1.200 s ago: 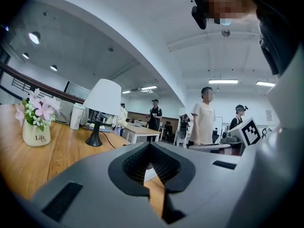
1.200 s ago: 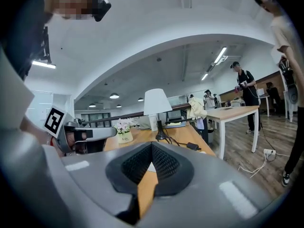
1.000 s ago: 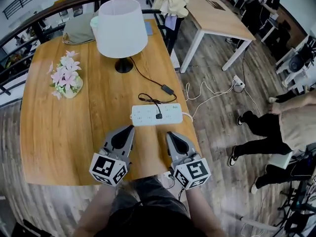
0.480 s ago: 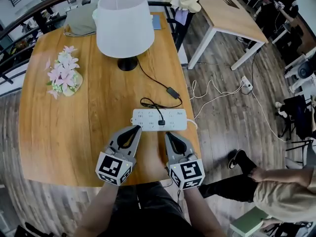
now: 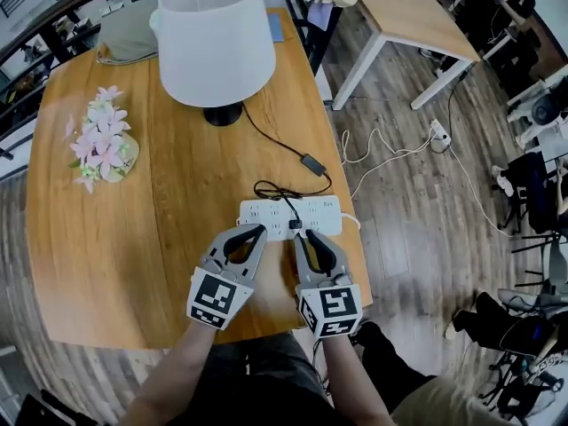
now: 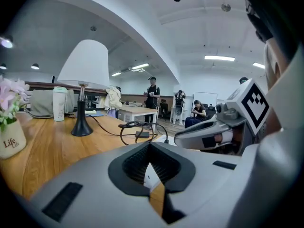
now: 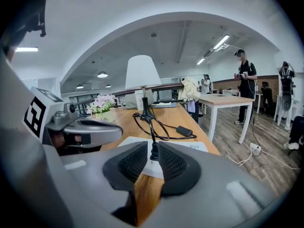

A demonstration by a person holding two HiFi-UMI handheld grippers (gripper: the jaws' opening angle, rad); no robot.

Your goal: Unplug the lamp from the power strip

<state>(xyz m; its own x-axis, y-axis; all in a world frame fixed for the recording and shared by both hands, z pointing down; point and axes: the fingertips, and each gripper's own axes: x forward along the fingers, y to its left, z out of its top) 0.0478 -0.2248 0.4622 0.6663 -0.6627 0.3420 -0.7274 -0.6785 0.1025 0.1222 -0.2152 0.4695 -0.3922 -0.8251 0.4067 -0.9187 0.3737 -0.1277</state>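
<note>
Over the wooden table (image 5: 106, 229) in the head view, the lamp (image 5: 216, 38) stands at the far end. Its black cord (image 5: 275, 145) runs down to a loop beside the white power strip (image 5: 266, 211). The plug (image 5: 295, 224) is still seated in the strip's near row, so nothing of the task is done yet. Your left gripper (image 5: 259, 230) has its tips at the strip's near edge, left of the plug. Your right gripper (image 5: 303, 235) points straight at the plug, tips just short of it.

From the left gripper view, your jaws meet at the tips with nothing between them. A sliver of the white strip shows just beyond them, and the lamp base and coiled cord lie farther up the table. That hand looks placed to press the strip down, though whether it touches the strip I cannot tell.

From the right gripper view, your jaws have just been opening and now stand a narrow gap apart. The plug and its rising cord are lined up in that gap, just ahead of the pads. Neither pad presses on the plug, so nothing is gripped.

By my reading you are at the end of the approach. What is left is to bring the pads around the plug, close on it, steady the strip and pull the plug out.
</note>
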